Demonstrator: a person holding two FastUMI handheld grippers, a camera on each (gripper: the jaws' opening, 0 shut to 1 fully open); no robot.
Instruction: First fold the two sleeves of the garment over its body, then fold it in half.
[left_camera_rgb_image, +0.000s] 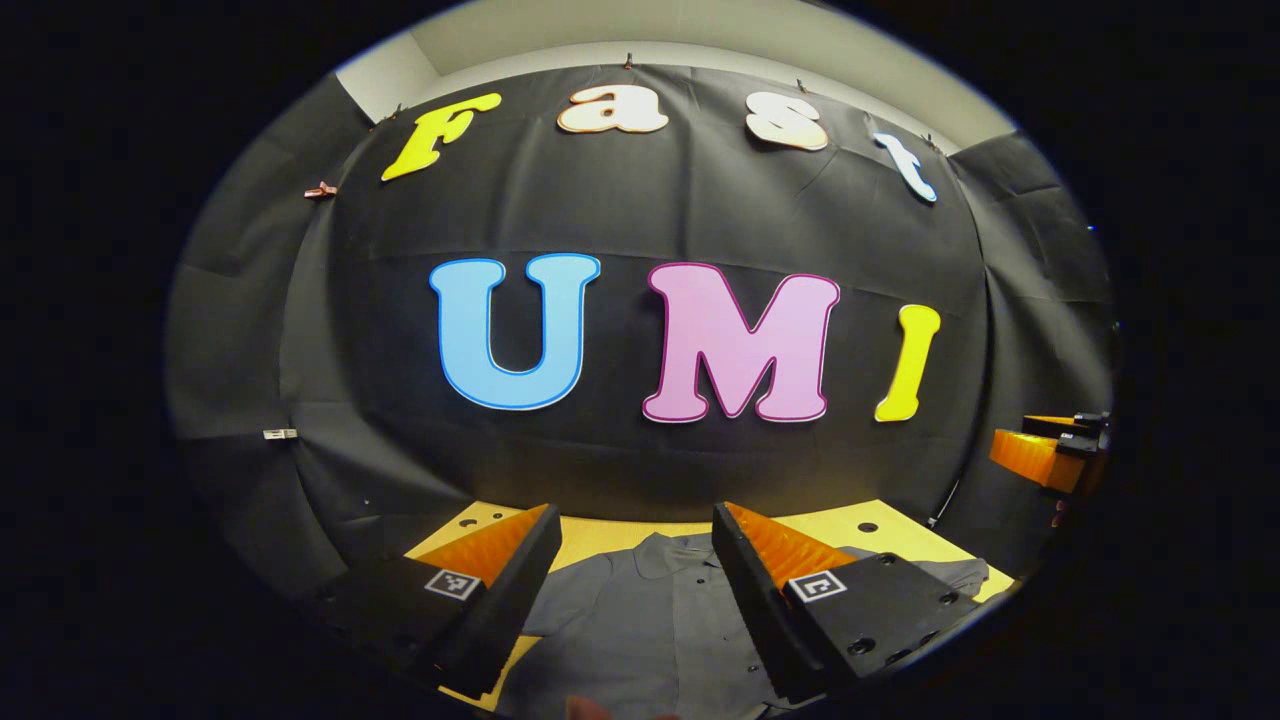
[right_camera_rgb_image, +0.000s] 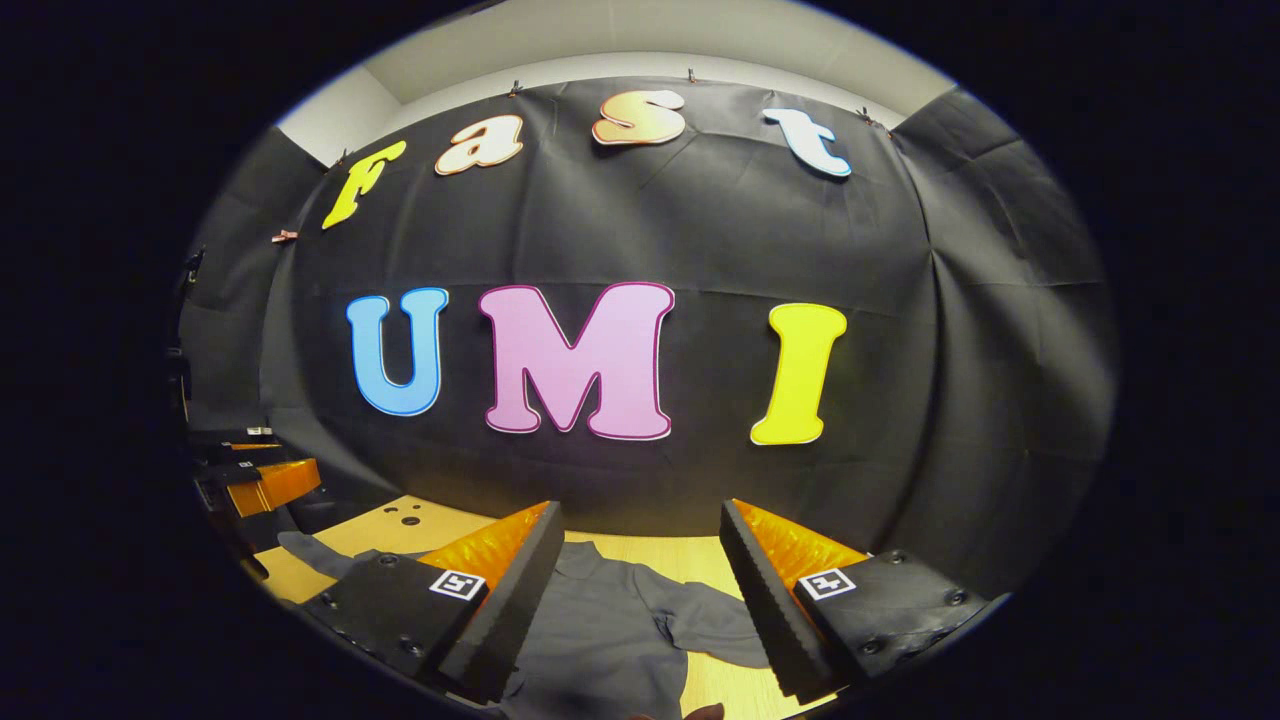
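**Operator:** Report the gripper state and where the garment lies.

**Technician:** The left gripper (left_camera_rgb_image: 635, 575) has its fingers spread wide, pinching nothing. The right gripper (right_camera_rgb_image: 635, 580) is likewise spread, with nothing between its fingers. Both hang above the surface (left_camera_rgb_image: 590, 540), pointed at the booth wall. The garment (left_camera_rgb_image: 640, 630), a grey collared shirt, lies flat on the surface beneath and between both grippers, collar toward the wall. In the right gripper view one sleeve (right_camera_rgb_image: 715, 625) lies spread out to the side, not yet folded over the body. In the left gripper view the right gripper also appears at the far right edge.

**Operator:** Failure modes from here?

**Technician:** By my judgement, three. First: pinching more than one layer at the sleeve would drag the body cloth along and bunch it. Second: pinching too little cloth at the cuff could let the sleeve slip out mid-fold and land crooked. Third: both grippers stand close over one garment; crossing paths during the sleeve folds could cause contact between them.

**Operator:** Any containers, and what is in them?

**Technician:** None seen. The surface carries the garment; small dark holes show in the surface near its far edge.
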